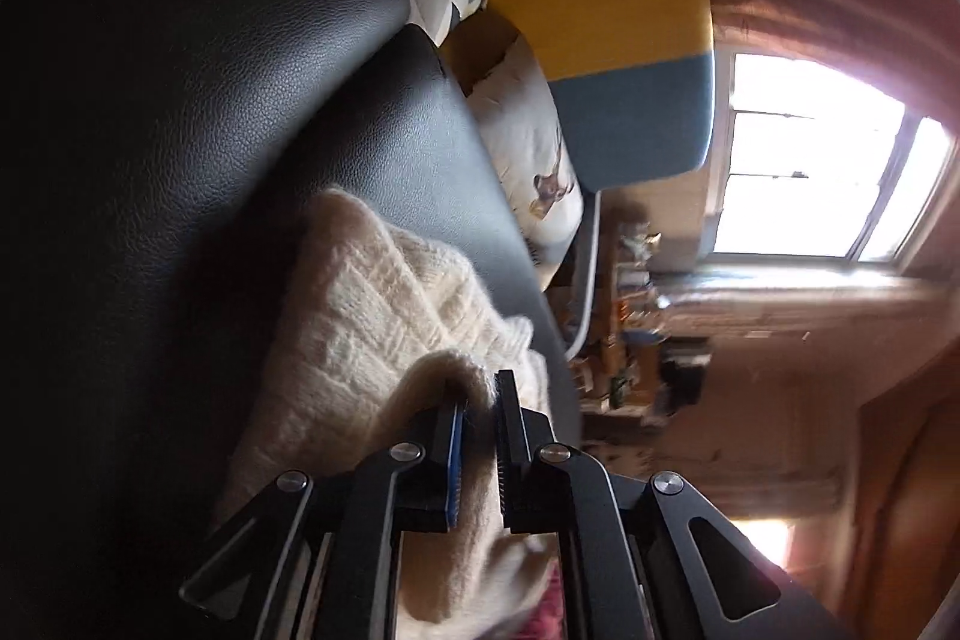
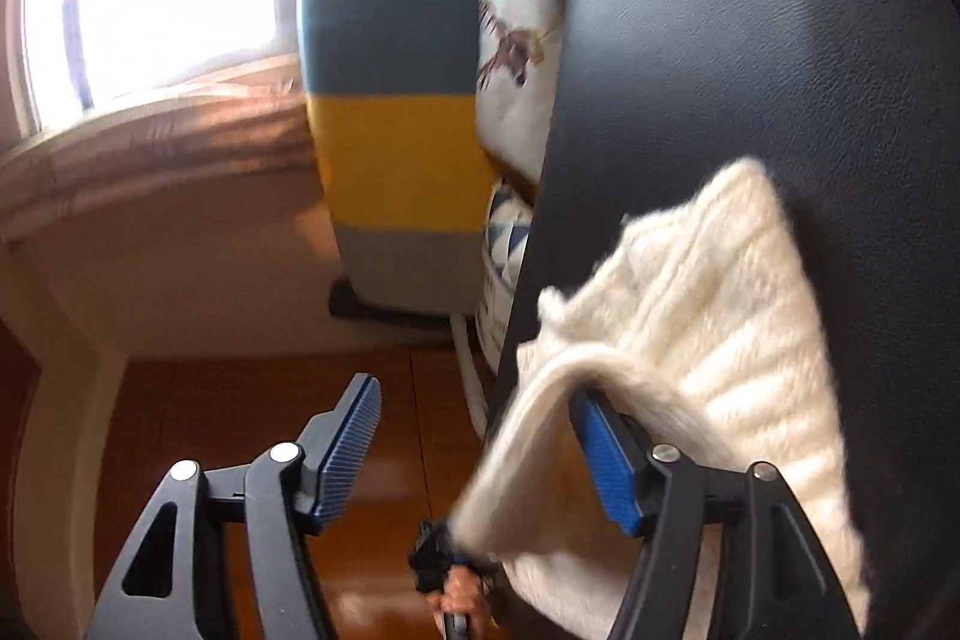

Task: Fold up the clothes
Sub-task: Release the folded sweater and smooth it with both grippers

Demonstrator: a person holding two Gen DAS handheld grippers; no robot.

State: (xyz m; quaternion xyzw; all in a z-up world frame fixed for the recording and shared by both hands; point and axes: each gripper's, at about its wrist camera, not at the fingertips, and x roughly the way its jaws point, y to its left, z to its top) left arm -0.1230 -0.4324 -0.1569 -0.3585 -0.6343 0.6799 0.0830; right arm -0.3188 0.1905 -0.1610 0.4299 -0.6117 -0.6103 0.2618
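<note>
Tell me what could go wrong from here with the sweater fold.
1. The right tongs stand open, yet a fold of the cream sweater is draped over one finger; pulling away could drag the fold apart.
2. The left tongs are shut on a sweater edge; moving them could tug the pile askew.
3. The sweater lies close to the edge of the black leather surface, so it might slide off.
</note>
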